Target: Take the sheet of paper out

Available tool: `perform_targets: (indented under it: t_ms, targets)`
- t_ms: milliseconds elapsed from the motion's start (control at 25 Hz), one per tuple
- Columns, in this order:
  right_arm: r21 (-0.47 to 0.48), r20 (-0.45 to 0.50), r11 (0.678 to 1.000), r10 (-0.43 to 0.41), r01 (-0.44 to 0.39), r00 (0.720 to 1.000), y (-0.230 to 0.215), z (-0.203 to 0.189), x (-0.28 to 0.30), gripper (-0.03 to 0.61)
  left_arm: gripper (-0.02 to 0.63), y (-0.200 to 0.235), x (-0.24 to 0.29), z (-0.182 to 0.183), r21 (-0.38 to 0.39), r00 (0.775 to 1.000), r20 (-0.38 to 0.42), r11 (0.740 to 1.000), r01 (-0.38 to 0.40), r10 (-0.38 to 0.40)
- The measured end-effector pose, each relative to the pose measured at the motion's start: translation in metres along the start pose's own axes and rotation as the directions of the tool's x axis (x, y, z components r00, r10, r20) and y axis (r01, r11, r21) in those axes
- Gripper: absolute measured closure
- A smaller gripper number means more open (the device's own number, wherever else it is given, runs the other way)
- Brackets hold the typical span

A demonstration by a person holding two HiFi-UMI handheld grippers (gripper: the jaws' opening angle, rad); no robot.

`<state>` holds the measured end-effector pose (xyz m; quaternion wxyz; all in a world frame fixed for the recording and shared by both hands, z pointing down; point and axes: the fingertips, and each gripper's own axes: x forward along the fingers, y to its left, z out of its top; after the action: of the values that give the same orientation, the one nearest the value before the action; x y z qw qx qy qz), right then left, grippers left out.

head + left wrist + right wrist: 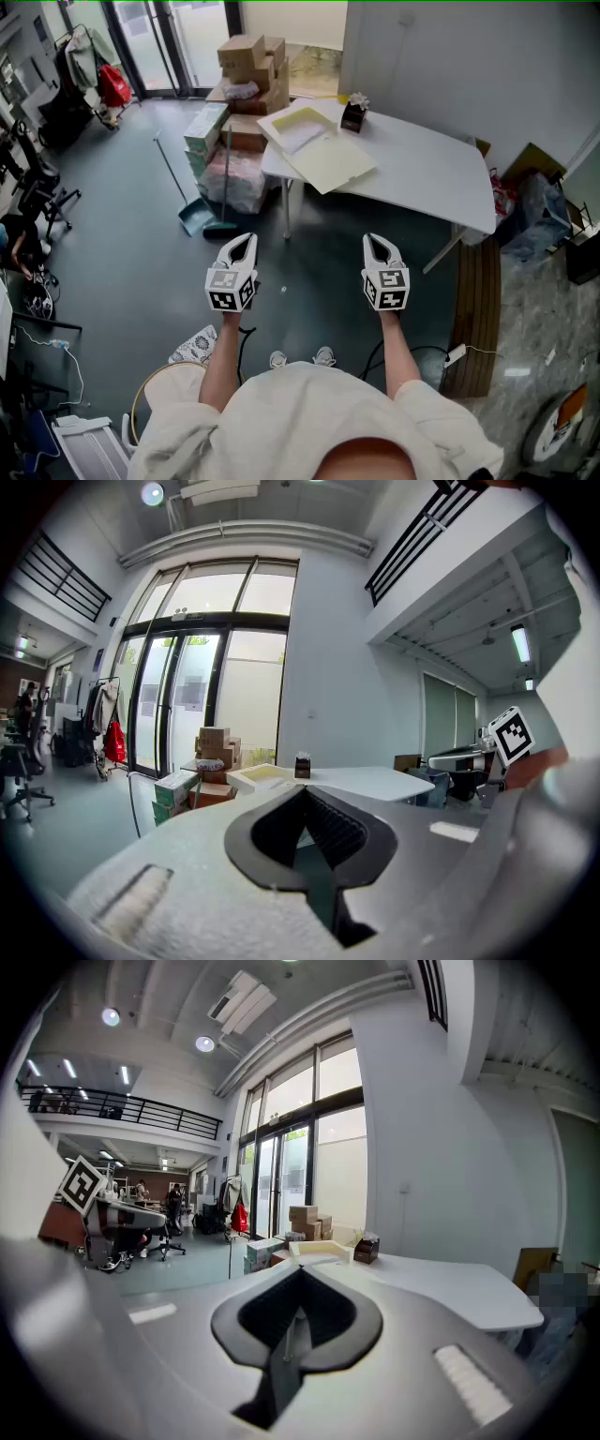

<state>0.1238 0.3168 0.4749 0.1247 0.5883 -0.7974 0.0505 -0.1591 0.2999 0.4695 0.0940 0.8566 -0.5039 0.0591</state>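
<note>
On the white table (422, 169) ahead lies a shallow pale yellow tray (302, 125) with a white sheet of paper (298, 139) in it. Beside it a pale yellow folder (334, 161) overhangs the table's near edge. My left gripper (247, 238) and right gripper (371, 239) are held side by side in the air over the floor, well short of the table. Both are shut with nothing between the jaws. The left gripper view looks past its own shut gripper (305, 797) to the tray (258, 775). The right gripper (300, 1279) likewise points toward the tray (319, 1251).
A small dark box (353, 114) stands at the table's far edge. Cardboard boxes (251, 66) and plastic bags (236, 180) are stacked left of the table. A broom and dustpan (197, 216) lean there. A wooden board (476, 309) lies right; office chairs (37, 192) stand far left.
</note>
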Motion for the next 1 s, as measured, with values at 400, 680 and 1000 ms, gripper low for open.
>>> perform_targets:
  t_ms: [400,680,1000]
  targets:
    - [-0.008,0.016,1.000,0.018,-0.018,1.000,-0.006,-0.001,0.004,0.578,0.614,-0.008,0.009,0.003,0.004,1.000,0.004,1.000,-0.009,0.009]
    - [-0.019,0.017,1.000,0.023,-0.022,1.000,-0.030,-0.010,0.013,0.578,0.614,-0.023,0.033,0.000,0.004,1.000,-0.005,1.000,-0.020,0.020]
    - [-0.028,0.016,0.997,0.070,-0.069,0.997,-0.058,-0.013,0.032,0.578,0.614,-0.045,0.063,0.001,0.000,0.999,-0.007,0.999,-0.038,0.038]
